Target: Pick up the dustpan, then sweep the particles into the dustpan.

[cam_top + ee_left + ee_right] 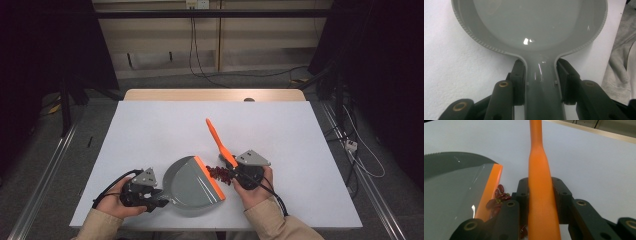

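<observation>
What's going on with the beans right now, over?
Left gripper clamps dustpan handle. Right gripper clamps orange brush. Red beans piled at the pan's orange lip, none inside yet. Nothing in the way.

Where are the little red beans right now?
In the high view, the red beans lie on the table's near right, beside the dustpan's orange lip.

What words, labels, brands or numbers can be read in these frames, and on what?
None can be read: the grey dustpan, the orange brush, the white table and both grippers, left gripper and right gripper, bear no legible print.
</observation>
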### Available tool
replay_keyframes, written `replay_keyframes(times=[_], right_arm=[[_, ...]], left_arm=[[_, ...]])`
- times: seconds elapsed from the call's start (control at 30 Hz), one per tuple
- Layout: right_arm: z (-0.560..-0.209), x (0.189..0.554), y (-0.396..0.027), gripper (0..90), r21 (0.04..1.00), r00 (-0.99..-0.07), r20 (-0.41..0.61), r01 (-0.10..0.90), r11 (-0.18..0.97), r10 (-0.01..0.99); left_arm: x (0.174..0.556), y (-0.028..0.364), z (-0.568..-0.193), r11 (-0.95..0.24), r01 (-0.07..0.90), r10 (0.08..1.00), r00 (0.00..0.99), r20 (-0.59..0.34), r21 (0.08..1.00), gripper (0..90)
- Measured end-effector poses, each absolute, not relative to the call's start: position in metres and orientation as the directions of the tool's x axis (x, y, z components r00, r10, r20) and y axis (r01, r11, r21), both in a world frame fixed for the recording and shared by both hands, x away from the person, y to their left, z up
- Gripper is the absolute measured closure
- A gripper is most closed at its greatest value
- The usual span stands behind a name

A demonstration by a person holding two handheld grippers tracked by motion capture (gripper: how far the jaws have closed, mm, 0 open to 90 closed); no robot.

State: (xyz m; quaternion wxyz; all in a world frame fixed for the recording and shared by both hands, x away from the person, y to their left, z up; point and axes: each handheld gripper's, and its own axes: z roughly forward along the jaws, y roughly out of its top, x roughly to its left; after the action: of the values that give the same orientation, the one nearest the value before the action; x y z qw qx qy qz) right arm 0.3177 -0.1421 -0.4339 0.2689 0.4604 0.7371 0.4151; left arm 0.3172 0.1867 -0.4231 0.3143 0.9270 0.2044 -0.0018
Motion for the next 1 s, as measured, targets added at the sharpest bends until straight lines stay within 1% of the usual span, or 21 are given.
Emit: replay_keyframes(times=[0.13, 0.63, 0.8, 1.0], right_arm=[[-0.433, 0.319, -0.145, 71.1, 0.86, -0.428, -0.003, 0.459, 0.221, 0.904], [-0.435, 0.316, -0.142, 71.1, 0.865, -0.428, -0.013, 0.449, 0.225, 0.904], [-0.436, 0.314, -0.137, 71.0, 0.866, -0.422, -0.018, 0.446, 0.225, 0.906], [-0.436, 0.313, -0.132, 71.0, 0.868, -0.419, 0.0, 0.451, 0.208, 0.908]], left_arm=[[0.316, 0.186, -0.422, -0.734, 0.362, 0.358, 0.925, -0.126, 0.575, 62.7], [0.314, 0.188, -0.424, -0.703, 0.383, 0.385, 0.913, -0.131, 0.599, 62.3], [0.313, 0.186, -0.424, -0.709, 0.388, 0.387, 0.912, -0.135, 0.59, 62.6], [0.312, 0.183, -0.423, -0.727, 0.381, 0.376, 0.917, -0.134, 0.572, 62.6]])
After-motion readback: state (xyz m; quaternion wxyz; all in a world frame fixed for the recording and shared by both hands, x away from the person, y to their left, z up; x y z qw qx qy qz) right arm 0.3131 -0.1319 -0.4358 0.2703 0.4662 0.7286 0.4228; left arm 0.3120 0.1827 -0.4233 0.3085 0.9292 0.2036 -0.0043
